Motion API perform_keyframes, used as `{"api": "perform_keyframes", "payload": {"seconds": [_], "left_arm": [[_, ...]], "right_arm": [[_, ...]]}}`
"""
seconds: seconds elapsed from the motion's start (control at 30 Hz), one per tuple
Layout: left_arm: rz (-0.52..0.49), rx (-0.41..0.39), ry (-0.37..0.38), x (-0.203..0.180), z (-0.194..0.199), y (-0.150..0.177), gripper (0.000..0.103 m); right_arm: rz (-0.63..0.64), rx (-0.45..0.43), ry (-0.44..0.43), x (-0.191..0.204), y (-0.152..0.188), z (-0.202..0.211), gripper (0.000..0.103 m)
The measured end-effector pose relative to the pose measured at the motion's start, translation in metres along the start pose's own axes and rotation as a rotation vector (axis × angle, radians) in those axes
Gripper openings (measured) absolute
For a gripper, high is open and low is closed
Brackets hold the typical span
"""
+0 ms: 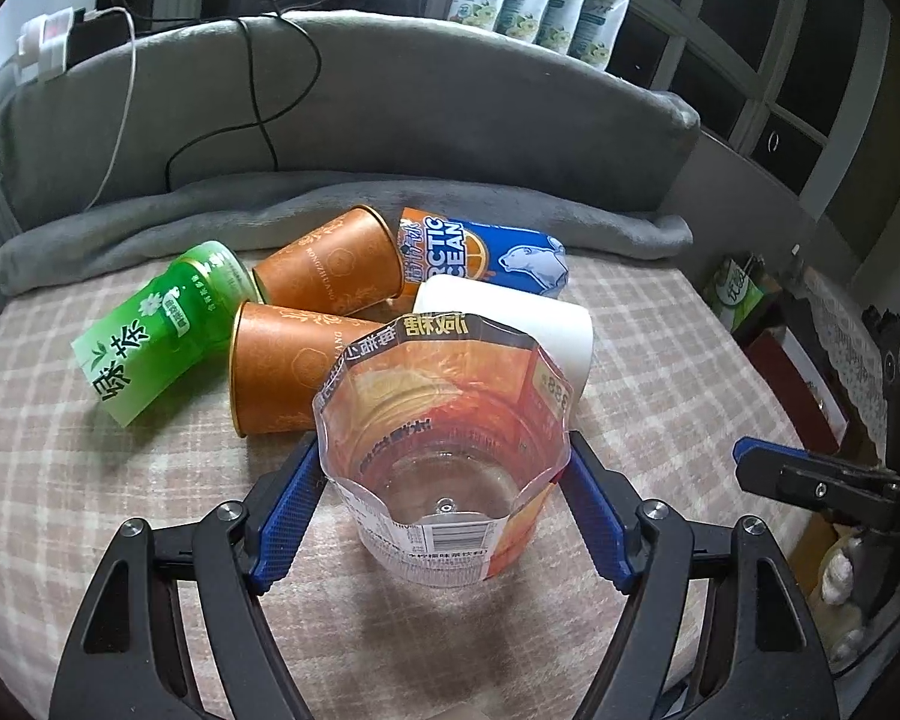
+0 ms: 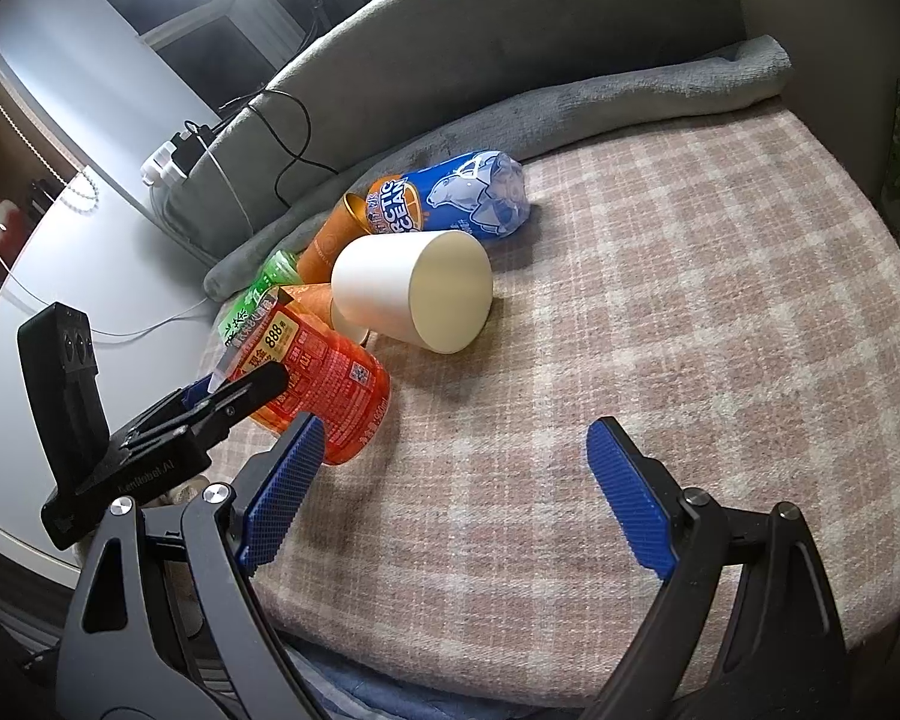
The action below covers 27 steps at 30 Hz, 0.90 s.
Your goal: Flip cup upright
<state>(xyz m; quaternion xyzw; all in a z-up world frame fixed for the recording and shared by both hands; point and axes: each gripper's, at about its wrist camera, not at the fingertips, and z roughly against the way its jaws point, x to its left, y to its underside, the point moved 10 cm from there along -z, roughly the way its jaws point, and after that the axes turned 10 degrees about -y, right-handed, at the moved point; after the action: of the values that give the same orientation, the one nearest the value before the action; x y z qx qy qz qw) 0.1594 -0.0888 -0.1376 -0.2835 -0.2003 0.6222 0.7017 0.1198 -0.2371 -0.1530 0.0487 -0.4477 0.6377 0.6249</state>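
A clear plastic cup with an orange-red label (image 1: 444, 450) stands mouth-up on the checked cloth, tilted a little. My left gripper (image 1: 444, 468) is shut on it, one blue pad on each side. In the right wrist view the same cup (image 2: 324, 384) is held by the left gripper's black finger (image 2: 240, 396). My right gripper (image 2: 456, 468) is open and empty, low over the cloth to the cup's right. Behind lie a white paper cup (image 2: 414, 294), two brown paper cups (image 1: 294, 366) (image 1: 330, 264), a green cup (image 1: 156, 330) and a blue cup (image 1: 492, 252), all on their sides.
A rolled grey blanket (image 1: 330, 210) and a grey padded headboard (image 1: 390, 108) with cables bound the far side. The checked cloth (image 2: 690, 300) stretches to the right. A power strip (image 2: 168, 162) sits at the left. The surface edge drops off at the right (image 1: 750, 330).
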Motion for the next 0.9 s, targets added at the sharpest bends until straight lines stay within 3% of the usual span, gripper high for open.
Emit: {"api": "perform_keyframes", "payload": {"seconds": [0.9], "left_arm": [[-0.076,-0.031,0.014,-0.022,0.010,0.016,0.078]], "right_arm": [[0.051,-0.043,0.052,0.007,-0.005,0.009,0.091]]}}
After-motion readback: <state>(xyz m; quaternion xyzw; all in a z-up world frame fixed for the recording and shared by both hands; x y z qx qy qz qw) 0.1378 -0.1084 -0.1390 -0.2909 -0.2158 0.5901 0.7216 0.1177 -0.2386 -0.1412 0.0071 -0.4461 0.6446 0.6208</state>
